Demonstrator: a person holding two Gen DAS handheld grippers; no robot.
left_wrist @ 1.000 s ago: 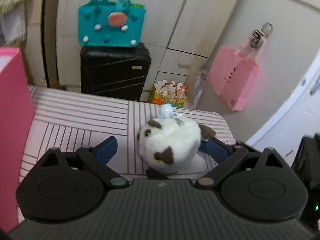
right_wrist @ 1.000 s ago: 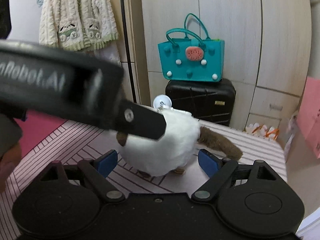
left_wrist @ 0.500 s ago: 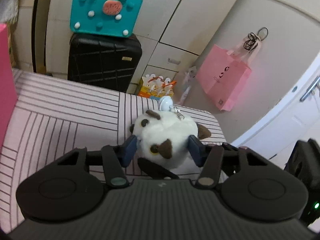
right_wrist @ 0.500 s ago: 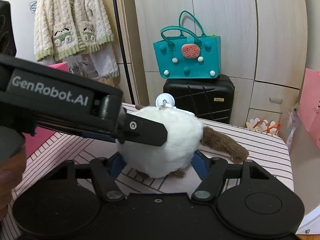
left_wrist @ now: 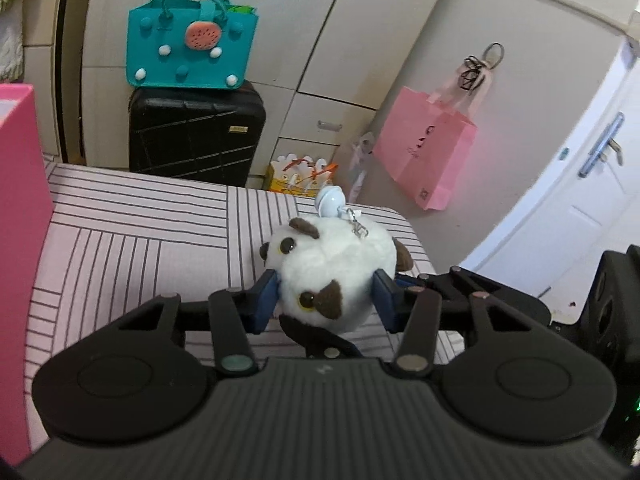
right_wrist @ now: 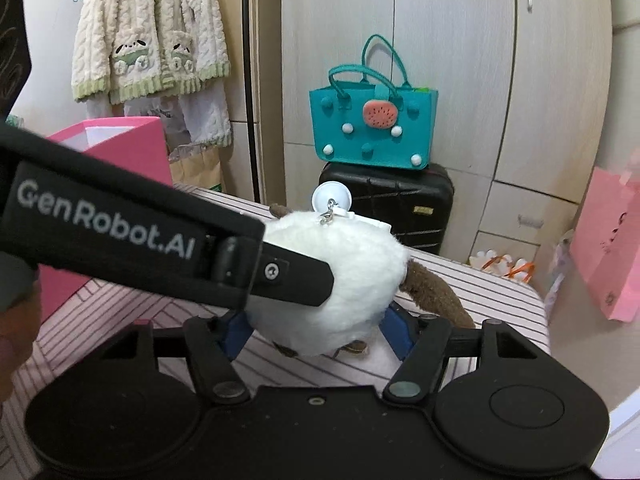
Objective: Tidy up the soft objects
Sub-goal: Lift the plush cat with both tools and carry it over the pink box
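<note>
A round white plush toy (left_wrist: pixel 332 272) with brown ears, a brown tail and a small white clip-on disc (left_wrist: pixel 330 202) is held above the pink striped bed (left_wrist: pixel 132 232). My left gripper (left_wrist: pixel 326 300) is shut on the plush toy, its blue pads pressing both sides. My right gripper (right_wrist: pixel 316 330) is also shut on the same plush toy (right_wrist: pixel 340 276), from another side. The left gripper's black arm crosses the right wrist view and hides part of the toy. The brown tail (right_wrist: pixel 434 294) sticks out to the right.
A pink box (right_wrist: pixel 120 148) stands on the bed at the left. Past the bed stand a black suitcase (left_wrist: pixel 196 136) with a teal felt bag (left_wrist: pixel 192 48) on top, a pink paper bag (left_wrist: pixel 428 152) and a white door (left_wrist: pixel 580 184).
Both grippers closed from open onto the plush toy. The toy has risen a little off the bed and both views have shifted slightly.
</note>
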